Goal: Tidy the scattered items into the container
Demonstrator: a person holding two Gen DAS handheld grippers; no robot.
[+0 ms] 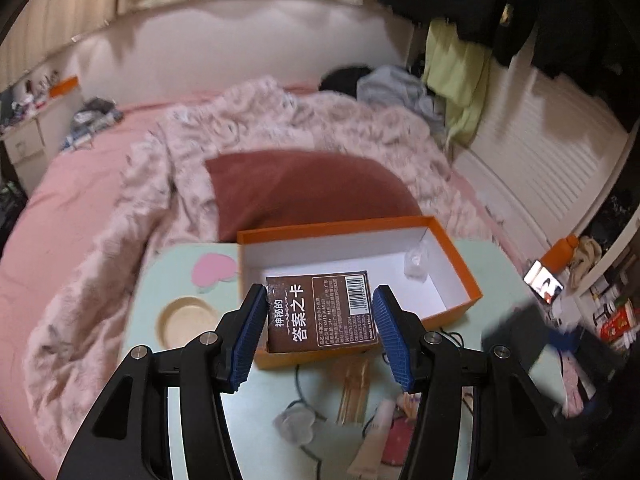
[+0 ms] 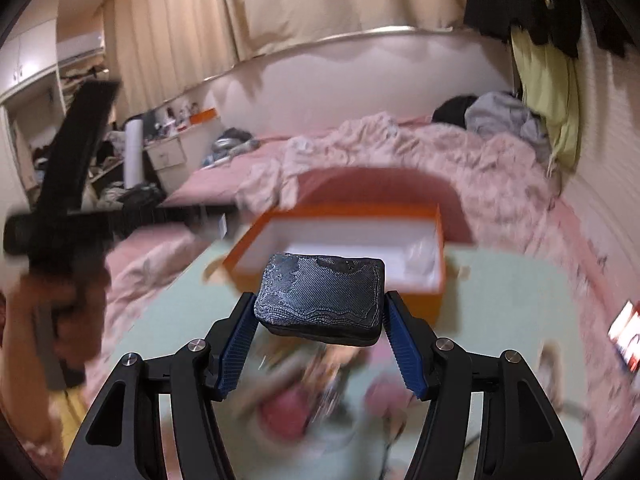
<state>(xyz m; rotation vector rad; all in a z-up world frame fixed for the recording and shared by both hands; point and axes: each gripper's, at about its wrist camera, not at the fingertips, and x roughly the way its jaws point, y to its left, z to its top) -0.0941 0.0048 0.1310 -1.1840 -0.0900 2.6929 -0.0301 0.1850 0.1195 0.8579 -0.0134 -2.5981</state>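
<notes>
Start at your left gripper (image 1: 320,330): its blue pads sit against the two sides of a brown card box (image 1: 322,312), so the jaws are at a middling width and holding it. The card box hangs at the near rim of the orange box (image 1: 452,256), the container, which lies at twelve o'clock from the fingertips on the pale green table (image 1: 148,292). A small clear packet (image 1: 416,264) already lies inside, at about one o'clock.

Your right gripper (image 2: 320,312) is likewise clamped, at a middling spread, on a dark patterned pouch (image 2: 320,298). It hangs above the table, short of the container's near wall (image 2: 332,280) at twelve o'clock. This view is smeared, so exact clearance cannot be told. A hand on the other gripper's black frame (image 2: 60,216) shows at nine o'clock.

I judge the step in hand to be the carry: both items are lifted, neither yet dropped in. The next move calls for you to bring each item past the orange wall over the white floor, keep the two grippers from crowding each other, then spread the fingers. More loose items (image 1: 354,392) remain on the table at six o'clock.

On writing: the card box reads "神秘的 答案之卡", with a barcode and "Made in China" in fine print; the rest is too small. The pouch shows no legible text.
</notes>
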